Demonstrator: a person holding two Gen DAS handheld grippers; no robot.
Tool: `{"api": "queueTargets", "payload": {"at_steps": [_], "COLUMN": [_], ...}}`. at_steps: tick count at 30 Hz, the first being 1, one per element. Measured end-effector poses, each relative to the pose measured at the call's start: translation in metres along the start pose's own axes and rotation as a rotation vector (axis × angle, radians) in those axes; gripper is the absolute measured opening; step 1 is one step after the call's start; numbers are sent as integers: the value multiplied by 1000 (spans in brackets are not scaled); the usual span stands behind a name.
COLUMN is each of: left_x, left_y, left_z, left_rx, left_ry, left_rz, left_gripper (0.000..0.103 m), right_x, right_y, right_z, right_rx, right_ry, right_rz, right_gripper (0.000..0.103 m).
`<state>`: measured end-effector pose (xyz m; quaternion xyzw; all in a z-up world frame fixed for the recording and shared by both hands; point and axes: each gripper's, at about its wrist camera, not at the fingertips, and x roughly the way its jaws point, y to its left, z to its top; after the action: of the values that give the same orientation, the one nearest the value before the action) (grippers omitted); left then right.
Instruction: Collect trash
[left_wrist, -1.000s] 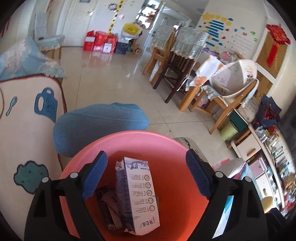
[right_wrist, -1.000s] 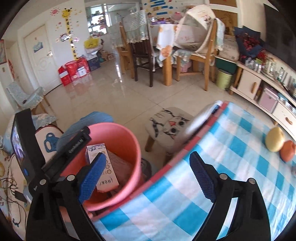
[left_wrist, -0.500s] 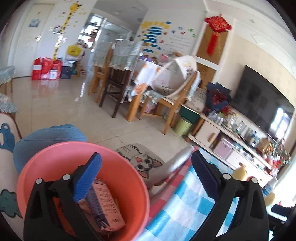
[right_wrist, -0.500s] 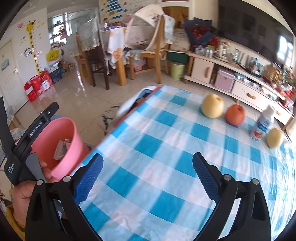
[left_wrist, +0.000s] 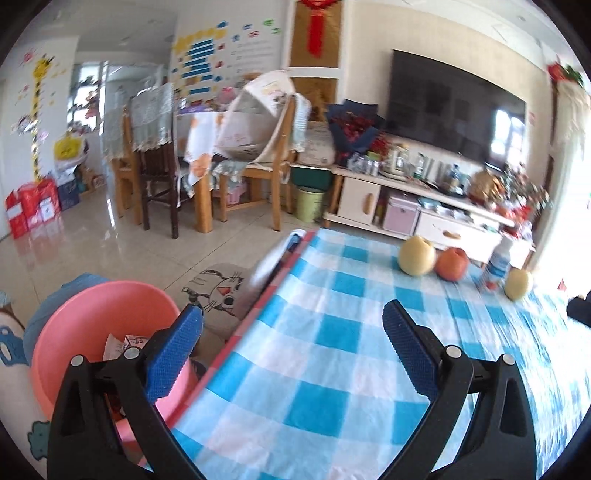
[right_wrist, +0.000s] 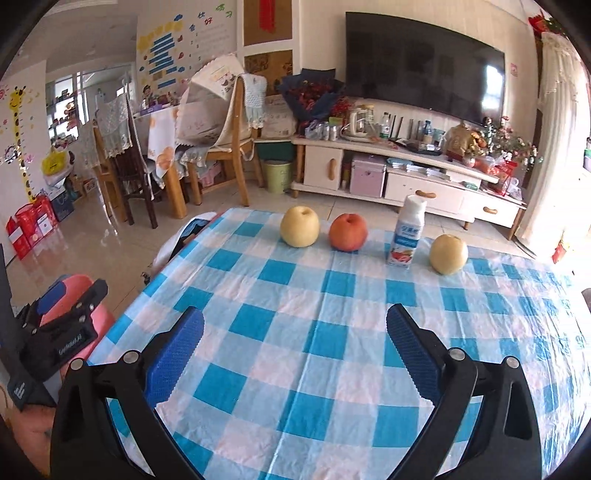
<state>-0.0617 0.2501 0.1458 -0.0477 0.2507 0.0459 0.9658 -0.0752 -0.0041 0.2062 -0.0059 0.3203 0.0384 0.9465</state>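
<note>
bottle (right_wrist: 406, 236) between fruits, bin (left_wrist: 92, 332) left of table (right_wrist: 295, 314)

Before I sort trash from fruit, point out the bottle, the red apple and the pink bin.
bottle (right_wrist: 406, 236), right wrist view, on its label.
red apple (right_wrist: 348, 232), right wrist view, on its front.
pink bin (left_wrist: 110, 306), left wrist view, on its inner wall.
</note>
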Motion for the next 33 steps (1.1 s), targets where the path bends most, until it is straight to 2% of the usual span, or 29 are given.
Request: {"api": "queueTargets", "payload": {"at_steps": [4, 9, 17, 22, 26, 33], "left_x": [-27, -58, -100, -122, -136, -156], "left_y": [-30, -58, -103, -125, -140, -155], "left_z": [-3, 2, 9, 5, 3, 0], "left_rx": [27, 9, 27, 48, 76, 98], "left_ry": [-4, -20, -48, -72, -90, -118], "left_rz": [-50, -126, -204, -245, -255, -261], "left_gripper": [99, 99, 99, 99, 99, 99], "right_x": [-23, -44, -70, -93, -110, -129], "right_y": [-19, -38, -78, -99, -110, -120], "right_z": [1, -4, -28, -40, -50, -58], "right_rx": [13, 16, 54, 76, 79, 98], "right_ry": [-71, -134, -155, -201, -245, -295], "right_rz": [-50, -102, -183, -224, -277, -318], "right_gripper": [98, 98, 98, 98, 98, 98]}}
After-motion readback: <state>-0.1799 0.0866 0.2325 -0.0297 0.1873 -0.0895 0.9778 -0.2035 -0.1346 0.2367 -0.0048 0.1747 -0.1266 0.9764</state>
